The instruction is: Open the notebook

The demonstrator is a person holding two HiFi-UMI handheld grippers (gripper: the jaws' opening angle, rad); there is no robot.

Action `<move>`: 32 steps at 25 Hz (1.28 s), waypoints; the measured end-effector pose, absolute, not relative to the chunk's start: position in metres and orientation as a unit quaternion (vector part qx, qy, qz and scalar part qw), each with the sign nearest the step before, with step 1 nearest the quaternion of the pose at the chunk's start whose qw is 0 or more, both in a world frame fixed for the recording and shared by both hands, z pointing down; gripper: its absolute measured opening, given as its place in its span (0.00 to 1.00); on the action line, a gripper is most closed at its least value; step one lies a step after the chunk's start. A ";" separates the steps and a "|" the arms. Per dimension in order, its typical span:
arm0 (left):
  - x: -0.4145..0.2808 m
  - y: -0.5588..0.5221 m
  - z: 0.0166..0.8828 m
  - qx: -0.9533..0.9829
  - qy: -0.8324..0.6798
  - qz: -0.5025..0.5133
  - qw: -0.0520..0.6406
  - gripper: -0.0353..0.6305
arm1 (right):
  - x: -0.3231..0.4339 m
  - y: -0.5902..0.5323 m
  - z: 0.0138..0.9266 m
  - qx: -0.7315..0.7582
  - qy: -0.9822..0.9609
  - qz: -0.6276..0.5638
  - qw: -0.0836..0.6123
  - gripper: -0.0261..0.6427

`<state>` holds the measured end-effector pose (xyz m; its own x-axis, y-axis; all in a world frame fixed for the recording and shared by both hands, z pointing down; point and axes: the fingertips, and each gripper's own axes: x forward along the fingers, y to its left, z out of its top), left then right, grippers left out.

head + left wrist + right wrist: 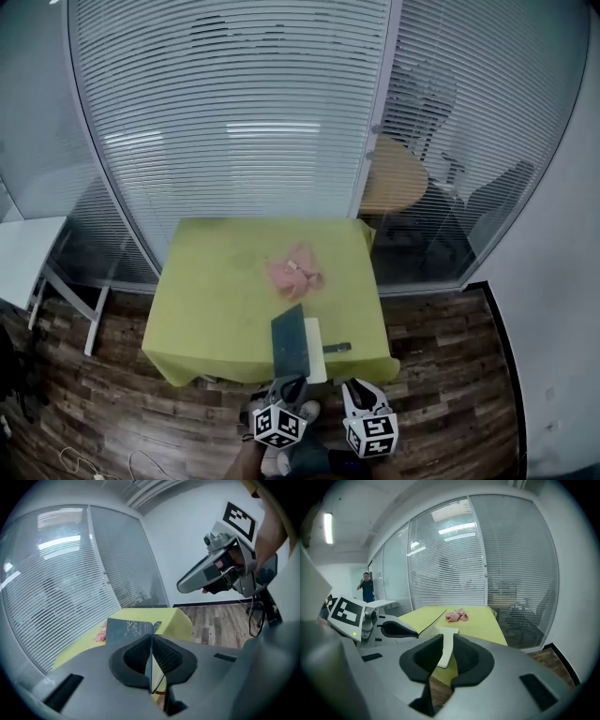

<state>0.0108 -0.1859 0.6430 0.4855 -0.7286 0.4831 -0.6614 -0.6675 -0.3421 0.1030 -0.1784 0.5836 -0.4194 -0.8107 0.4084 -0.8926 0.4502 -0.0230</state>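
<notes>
Notebook (314, 349) is located at table (216, 281) near edge, spine running away from that edge. Dark cover (126, 630) is clamped edge-on in left gripper (151, 640) and stood half-open. Right gripper (447, 641) is held jaws-apart and empty, with white pages (449, 632) just ahead.

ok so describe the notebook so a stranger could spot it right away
Find the yellow-green table in front of the slatted blinds and look at its near edge. The notebook lies there, pale pages flat, dark grey cover raised in the left tongs. Unlike the pink bundle mid-table and the thin pen beside it, it is a broad rectangle.
</notes>
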 end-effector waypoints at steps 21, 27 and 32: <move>-0.084 -0.171 0.621 -0.813 0.560 -0.144 -0.074 0.11 | 0.083 -0.168 0.592 0.485 -0.849 0.116 0.175 0.14; -0.125 -0.165 0.637 -0.774 0.610 -0.118 -0.122 0.14 | 0.079 -0.170 0.592 0.487 -0.848 0.114 0.178 0.14; -0.155 -0.161 0.664 -0.733 0.645 -0.094 -0.193 0.17 | 0.081 -0.173 0.595 0.487 -0.847 0.116 0.179 0.13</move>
